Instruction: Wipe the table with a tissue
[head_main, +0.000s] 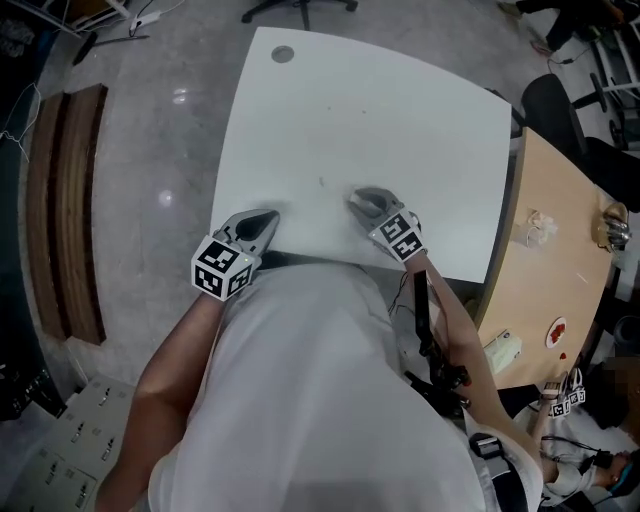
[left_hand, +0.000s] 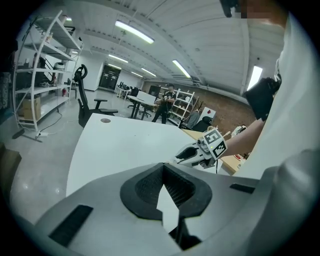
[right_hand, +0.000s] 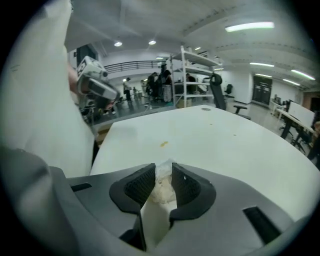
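The tissue (right_hand: 163, 185) is a small crumpled white wad clamped between the pads of the right tool (right_hand: 163, 169). The pads press on it from both sides, and a little of it stands out past the tips. The right tool is low over the near edge of the surface (head_main: 400, 120), angled down toward it; whether the wad touches the surface cannot be told. The left tool (left_hand: 163, 166) is closed, tips together, and carries nothing. It sits at the near edge to the left, well apart from the right tool. Handling, as a judgement: the tissue is very light, soft and compressible, with no stiffness of its own, so it passes on pressure only where the tool backs it. It tears readily if dragged hard, and friction against the surface can pull it out of the pads. Take hold across the thick middle of the wad, as here, deep enough that the pads bite on several layers. Leave a cushion of paper ahead of the tips so that paper, not the tips, meets the surface. A small yellowish spot (right_hand: 163, 144) lies on the surface ahead of the right tool, the likely target. Light, even pressure should suit.
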